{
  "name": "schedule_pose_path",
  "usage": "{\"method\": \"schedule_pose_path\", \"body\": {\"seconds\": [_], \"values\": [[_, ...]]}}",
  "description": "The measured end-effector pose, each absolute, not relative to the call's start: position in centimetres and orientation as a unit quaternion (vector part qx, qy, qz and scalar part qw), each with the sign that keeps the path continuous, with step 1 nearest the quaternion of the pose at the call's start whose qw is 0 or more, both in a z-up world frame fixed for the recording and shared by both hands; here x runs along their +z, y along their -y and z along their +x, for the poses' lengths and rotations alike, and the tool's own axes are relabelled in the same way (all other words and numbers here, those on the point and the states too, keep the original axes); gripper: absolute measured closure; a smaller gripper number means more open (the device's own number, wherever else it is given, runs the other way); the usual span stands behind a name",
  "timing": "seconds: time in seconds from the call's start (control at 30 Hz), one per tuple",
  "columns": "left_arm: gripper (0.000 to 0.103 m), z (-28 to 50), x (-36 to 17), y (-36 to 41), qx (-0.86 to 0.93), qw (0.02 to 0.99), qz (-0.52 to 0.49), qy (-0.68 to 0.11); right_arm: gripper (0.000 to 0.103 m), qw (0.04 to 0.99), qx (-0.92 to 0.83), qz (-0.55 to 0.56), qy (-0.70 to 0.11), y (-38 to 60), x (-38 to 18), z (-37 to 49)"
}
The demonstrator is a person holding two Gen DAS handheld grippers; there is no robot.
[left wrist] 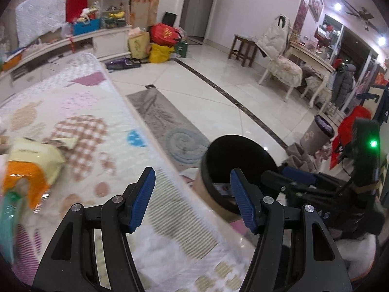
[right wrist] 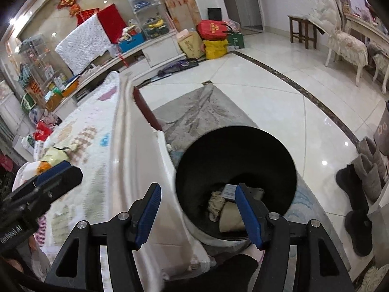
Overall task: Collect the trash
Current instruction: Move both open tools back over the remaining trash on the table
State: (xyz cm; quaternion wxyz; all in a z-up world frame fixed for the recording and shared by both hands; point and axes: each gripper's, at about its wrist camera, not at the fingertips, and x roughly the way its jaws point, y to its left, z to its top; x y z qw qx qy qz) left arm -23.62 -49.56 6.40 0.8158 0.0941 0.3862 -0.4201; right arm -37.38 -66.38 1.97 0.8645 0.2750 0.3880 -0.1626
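Left gripper (left wrist: 193, 200) half open, empty, over the table (left wrist: 102, 150) edge. Right gripper (right wrist: 198, 215) parting, empty, above the bin (right wrist: 287, 170) at one o'clock. Wrappers (left wrist: 36, 160) at nine o'clock. Bare floor (right wrist: 267, 102) beyond.

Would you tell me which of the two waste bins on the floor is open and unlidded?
The black-lined bin beside the bed; the grey flowered bin stands farther off.

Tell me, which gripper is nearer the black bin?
Right. The right gripper hangs just above the black bin; the left gripper sits farther off, over the patterned table cover.
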Motion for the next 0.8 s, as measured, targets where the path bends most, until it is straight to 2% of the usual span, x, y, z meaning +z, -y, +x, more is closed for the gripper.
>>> {"method": "schedule_pose_path", "body": {"seconds": [0.8], "values": [[0.040,-21.7,10.1,34.0,-0.315,0.881,0.056,-0.350,0.036,0.897,-0.031,0.228,-0.376,53.1,7.5,-29.0]]}}
